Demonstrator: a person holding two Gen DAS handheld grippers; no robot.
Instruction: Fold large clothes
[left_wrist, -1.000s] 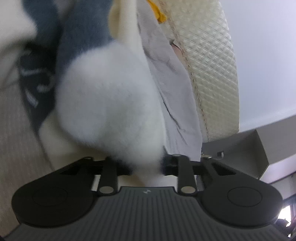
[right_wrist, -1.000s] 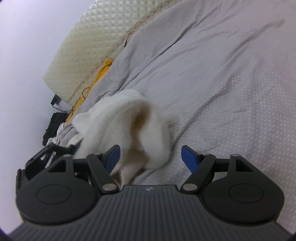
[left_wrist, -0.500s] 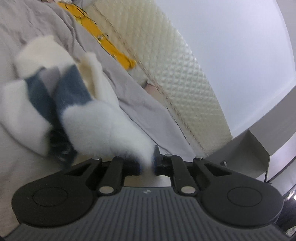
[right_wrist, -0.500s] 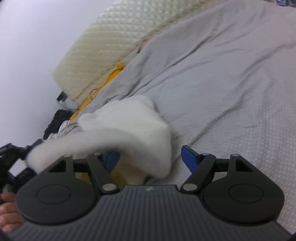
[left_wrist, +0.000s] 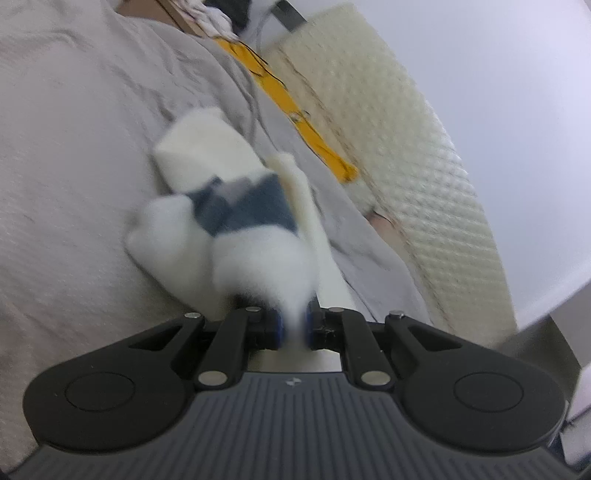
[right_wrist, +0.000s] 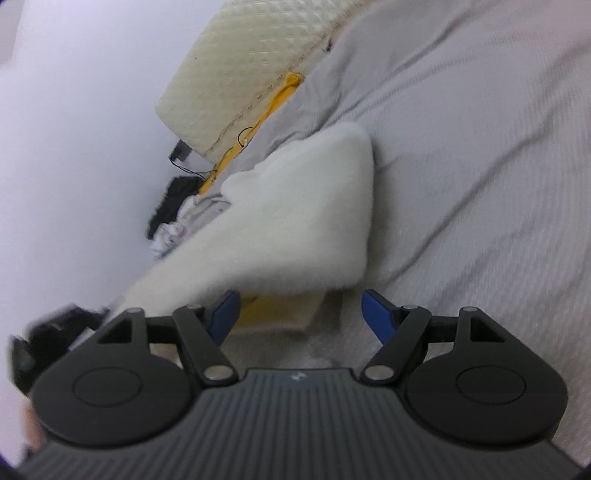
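Wide grey bedspread (right_wrist: 480, 155), finely textured and creased in long ridges, filling most of both views. Along its far edge, a cream quilted headboard (left_wrist: 424, 177) against a plain pale wall (right_wrist: 74, 110), with a strip of yellow fabric (left_wrist: 295, 110) tucked between bedding and headboard. Beyond the corner of the bed, a dark heap with pale crumpled cloth (right_wrist: 173, 210) and a thin black cable (details too blurred to tell).

Fluffy white garment (left_wrist: 207, 192) with a dark blue band, lying on the bedspread near the headboard side, one end drawn up off the surface. Left gripper (left_wrist: 293, 328) clenched on that raised white end, fabric pinched between the blue pads. Right gripper (right_wrist: 301, 314) spread wide, grasping nothing, hovering just over the near edge of the garment (right_wrist: 295, 221), fingertips (right_wrist: 376, 314) clear of the fleece.
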